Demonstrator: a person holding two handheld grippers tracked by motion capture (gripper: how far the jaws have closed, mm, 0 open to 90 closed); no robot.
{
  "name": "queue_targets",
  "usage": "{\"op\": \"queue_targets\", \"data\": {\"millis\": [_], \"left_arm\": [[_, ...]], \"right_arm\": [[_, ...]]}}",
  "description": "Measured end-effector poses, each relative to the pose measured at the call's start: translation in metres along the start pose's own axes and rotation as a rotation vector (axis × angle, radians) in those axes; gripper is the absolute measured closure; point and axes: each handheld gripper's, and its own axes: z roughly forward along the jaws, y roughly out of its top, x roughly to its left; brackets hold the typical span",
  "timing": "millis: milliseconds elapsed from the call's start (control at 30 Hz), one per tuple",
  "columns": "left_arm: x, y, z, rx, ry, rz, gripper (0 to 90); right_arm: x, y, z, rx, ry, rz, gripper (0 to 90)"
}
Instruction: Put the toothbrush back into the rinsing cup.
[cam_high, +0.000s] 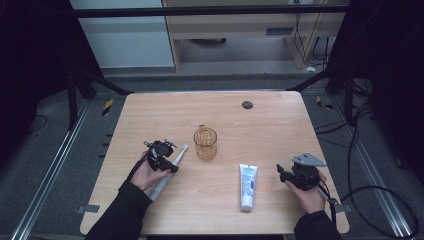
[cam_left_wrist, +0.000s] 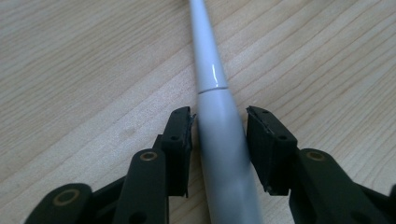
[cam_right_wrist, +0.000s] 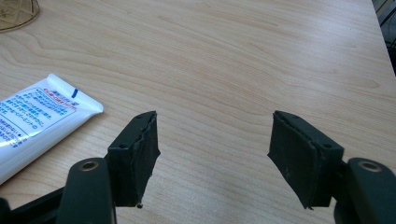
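left of the amber glass mug (cam_high: 205, 143), i have my left gripper (cam_high: 165, 158) down over the grey electric toothbrush (cam_high: 168, 170), which lies flat on the tabletop (cam_high: 270, 120) with its thin neck pointing up toward the mug. seen from the left gripper view, the fingers (cam_left_wrist: 180, 147) sit on either side of the toothbrush (cam_left_wrist: 224, 149) body just below the seam; one finger looks to be touching it, the other has a thin gap, so they straddle it narrowly rather than clamp it. right of the mug and nearer to me lies a white toothpaste tube (cam_high: 247, 186), flat, its cap end toward me. farther right of the mug, beyond the tube, my right gripper (cam_high: 286, 176) rests low over bare wood. from the right gripper view its fingers (cam_right_wrist: 137, 156) stand wide apart with nothing between them, and the tube's crimped end (cam_right_wrist: 44, 121) lies off beside them, apart from them.
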Motion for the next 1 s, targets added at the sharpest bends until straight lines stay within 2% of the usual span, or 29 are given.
{"op": "queue_targets", "data": {"millis": [300,633,700,1000], "left_arm": [[0.0,0.0,0.0,0.005,0.001,-0.017,66.1],[0.003,0.001,-0.001,0.022,-0.02,-0.036,67.0],[0.003,0.0,-0.002,0.025,-0.013,-0.034,67.1],[0.003,-0.001,-0.024,-0.055,0.007,-0.028,67.3]], "right_arm": [[0.0,0.0,0.0,-0.001,-0.001,-0.001,32.7],[0.0,0.0,0.0,0.0,-0.001,-0.002,32.7],[0.0,0.0,0.0,0.0,-0.001,-0.003,32.8],[0.0,0.0,-0.001,-0.002,0.0,-0.002,32.7]]}}
